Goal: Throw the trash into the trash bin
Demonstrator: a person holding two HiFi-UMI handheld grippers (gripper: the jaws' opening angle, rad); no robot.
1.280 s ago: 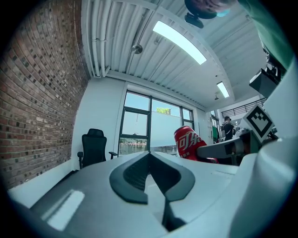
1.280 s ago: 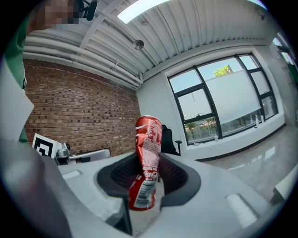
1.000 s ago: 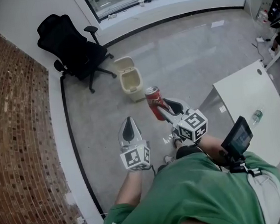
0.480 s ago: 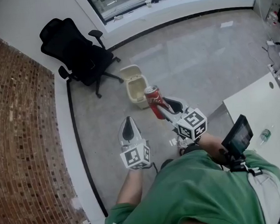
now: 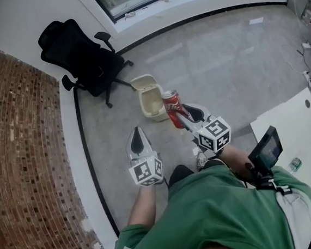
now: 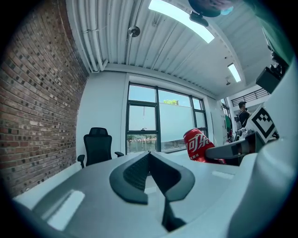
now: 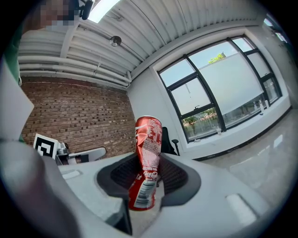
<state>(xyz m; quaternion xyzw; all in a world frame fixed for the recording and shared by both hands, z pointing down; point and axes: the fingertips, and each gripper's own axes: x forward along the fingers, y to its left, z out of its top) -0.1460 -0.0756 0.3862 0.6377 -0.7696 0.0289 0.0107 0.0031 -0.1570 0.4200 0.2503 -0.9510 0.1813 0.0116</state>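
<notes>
The grey floor [image 5: 237, 58] carried a black office chair [image 5: 80, 52] at 10 o'clock from the cream trash bin [image 5: 153, 115], whose lid stood open. A white desk [image 5: 304, 134] lay at 4 o'clock. I saw my right hand-held gripper [image 7: 149, 181] grasping the red can [image 7: 148, 158] upright, just at 3 o'clock of the bin. My left hand-held gripper [image 6: 150, 174], at 7 o'clock of the can, was clenched on nothing.

Glossy printed metal is shown by the can [image 7: 148, 153] in the right gripper [image 7: 148, 186]; the bin [image 5: 152, 101] beyond it seems matt plastic.
</notes>
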